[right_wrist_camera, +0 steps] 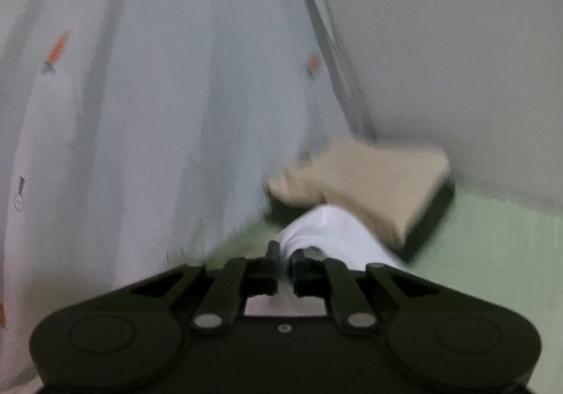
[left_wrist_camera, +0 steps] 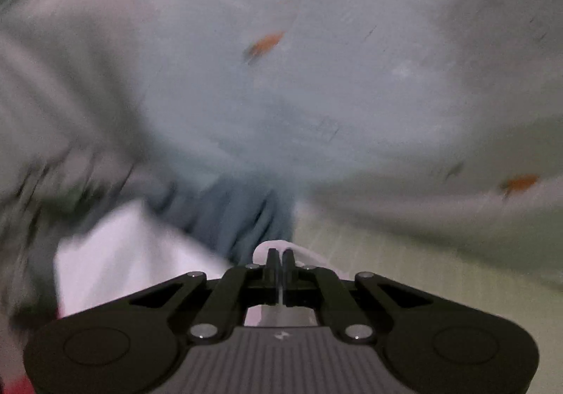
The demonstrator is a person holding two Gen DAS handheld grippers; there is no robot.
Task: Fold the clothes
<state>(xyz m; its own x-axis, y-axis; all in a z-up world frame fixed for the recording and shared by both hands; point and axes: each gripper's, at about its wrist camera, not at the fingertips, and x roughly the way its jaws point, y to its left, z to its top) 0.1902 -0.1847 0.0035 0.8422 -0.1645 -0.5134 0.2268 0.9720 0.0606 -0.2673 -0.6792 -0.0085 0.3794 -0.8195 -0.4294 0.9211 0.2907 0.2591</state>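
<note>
A: What did the left gripper (left_wrist_camera: pixel 280 255) have hold of?

B: Its jaws stood pressed almost together on a thin fold of white cloth (left_wrist_camera: pixel 116 260); a small loop of it poked out past the fingertips, and the rest spread off toward eight o'clock in the left wrist view; the whole picture was smeared with blur.

A: And the right gripper (right_wrist_camera: pixel 285 249)?

B: It too was clamped on white cloth (right_wrist_camera: pixel 330 228); the fabric bunched between its fingers and trailed away toward one o'clock; I could not tell whether both grippers held the same garment.

A: What lay beyond?

B: In the left view a pale sheet printed with small orange marks (left_wrist_camera: pixel 316 59) filled the upper half; a blue-grey garment (left_wrist_camera: pixel 239 214) hung in folds at twelve o'clock just past the fingertips; a pale green surface (left_wrist_camera: pixel 369 253) showed at two o'clock.

A: And on the right?

B: The same kind of pale printed sheet (right_wrist_camera: pixel 158 95) covered the left side from nine to twelve o'clock; a folded tan garment (right_wrist_camera: pixel 369 179) sat on something dark (right_wrist_camera: pixel 432 218) at one o'clock, just behind the white cloth; the pale green surface (right_wrist_camera: pixel 492 253) spread at three o'clock; a plain grey wall (right_wrist_camera: pixel 440 42) rose behind.
</note>
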